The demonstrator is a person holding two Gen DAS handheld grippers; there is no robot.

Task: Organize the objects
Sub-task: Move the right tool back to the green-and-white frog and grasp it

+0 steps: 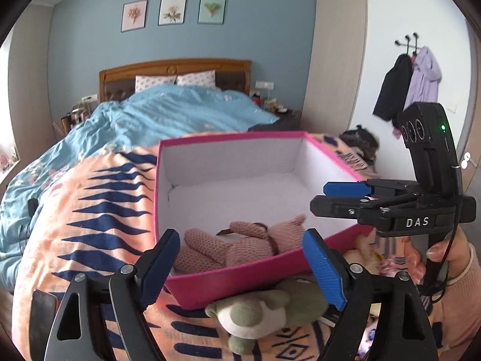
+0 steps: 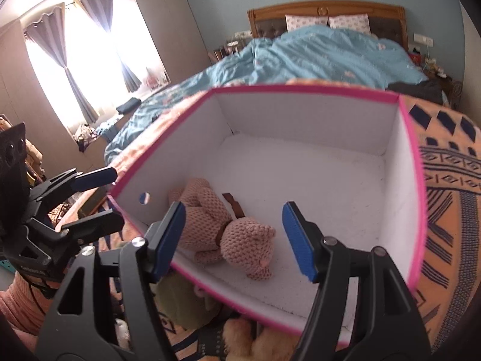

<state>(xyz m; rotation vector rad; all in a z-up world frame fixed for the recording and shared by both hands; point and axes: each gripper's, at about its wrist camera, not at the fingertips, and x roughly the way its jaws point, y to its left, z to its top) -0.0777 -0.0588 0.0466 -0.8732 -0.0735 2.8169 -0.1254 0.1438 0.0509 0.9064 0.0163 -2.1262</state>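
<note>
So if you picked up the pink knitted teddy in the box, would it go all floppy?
Probably. The pink knitted teddy lies slumped on its side in the pink box with its limbs splayed, so it likely droops from wherever it is pinched. It looks soft and stuffed, so probably light. The bumpy knit should grip well, not slip.

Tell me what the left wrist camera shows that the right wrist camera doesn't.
Only the left wrist view shows three framed pictures on the wall, coats on hooks, and a green plush clearly in front of the box. Only the right wrist view shows the curtained window and a round hole in the box wall. Both show the pink box on the bed, the pink knitted bear lying inside it, the blue duvet, and both tongs, left and right, open and empty.
</note>
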